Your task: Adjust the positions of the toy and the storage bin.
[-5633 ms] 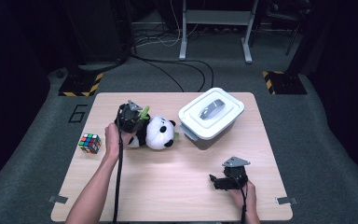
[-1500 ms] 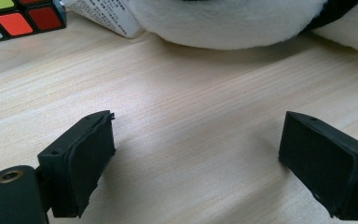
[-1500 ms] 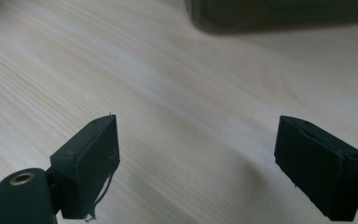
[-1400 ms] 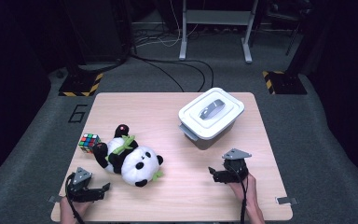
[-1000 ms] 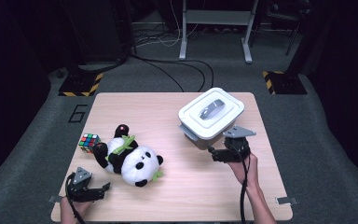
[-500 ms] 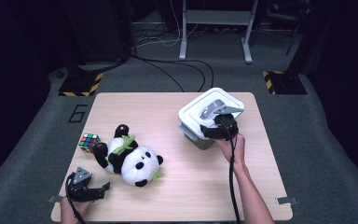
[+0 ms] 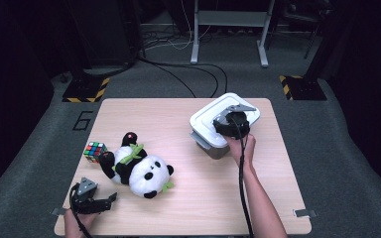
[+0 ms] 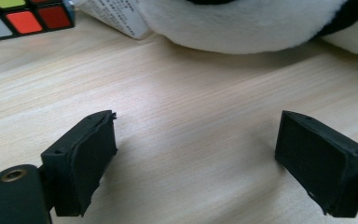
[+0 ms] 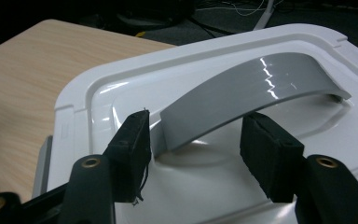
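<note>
A white lidded box with a grey handle stands at the table's back right. My right gripper is over the lid, pointing down. In the right gripper view its jaws straddle the handle's near end; they have just been closing, and a gap still shows on the right side. A panda plush lies on its back at the left front. My left gripper rests near the front left corner, open, with bare wood between its jaws and the plush just beyond.
A colour cube sits left of the panda, also seen in the left gripper view beside a white fabric tag. The wooden table has bare room in the middle and at the front right. Cables and stands lie behind it.
My right gripper has moved from the table's right side up onto the box lid, and its jaws have narrowed around the handle. The left gripper and the panda have stayed in place.
</note>
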Demonstrator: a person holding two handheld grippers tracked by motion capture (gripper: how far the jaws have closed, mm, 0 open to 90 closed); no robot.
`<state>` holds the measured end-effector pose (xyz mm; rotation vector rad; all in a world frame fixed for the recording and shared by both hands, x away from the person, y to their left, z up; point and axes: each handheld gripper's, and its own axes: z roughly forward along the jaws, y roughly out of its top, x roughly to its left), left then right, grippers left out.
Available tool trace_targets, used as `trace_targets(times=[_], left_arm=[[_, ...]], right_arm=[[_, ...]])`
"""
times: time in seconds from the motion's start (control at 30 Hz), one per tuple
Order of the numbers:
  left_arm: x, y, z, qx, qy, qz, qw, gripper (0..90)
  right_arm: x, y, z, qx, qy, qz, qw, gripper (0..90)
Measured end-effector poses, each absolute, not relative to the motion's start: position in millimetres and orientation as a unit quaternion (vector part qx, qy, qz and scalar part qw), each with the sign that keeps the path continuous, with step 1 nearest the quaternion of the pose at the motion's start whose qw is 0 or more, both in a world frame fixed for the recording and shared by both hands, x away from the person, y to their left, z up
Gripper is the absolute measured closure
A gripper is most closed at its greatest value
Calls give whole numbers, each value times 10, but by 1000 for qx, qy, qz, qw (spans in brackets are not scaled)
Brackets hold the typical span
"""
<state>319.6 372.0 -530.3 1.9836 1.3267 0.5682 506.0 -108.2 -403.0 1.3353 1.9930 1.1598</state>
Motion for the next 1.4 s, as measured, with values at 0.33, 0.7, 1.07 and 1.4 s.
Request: trace_targets(times=[0.33, 0.7, 1.07, 1.4], left_arm=[[3199, 3719, -5312, 757, 511, 225, 340, 128], [3199, 3719, -5311, 757, 511, 225, 340, 128], [3199, 3719, -5312, 756, 511, 225, 340, 128], [3199, 3719, -5312, 756, 511, 225, 340, 128]], right_arm=[[5189, -1062, -4072, 501, 710, 443, 219, 447], [5165, -1099, -4105, 501, 697, 475, 195, 577], [5094, -1166, -4143, 496, 692, 498, 163, 690], [5022, -1133, -4146, 495, 697, 492, 165, 673]])
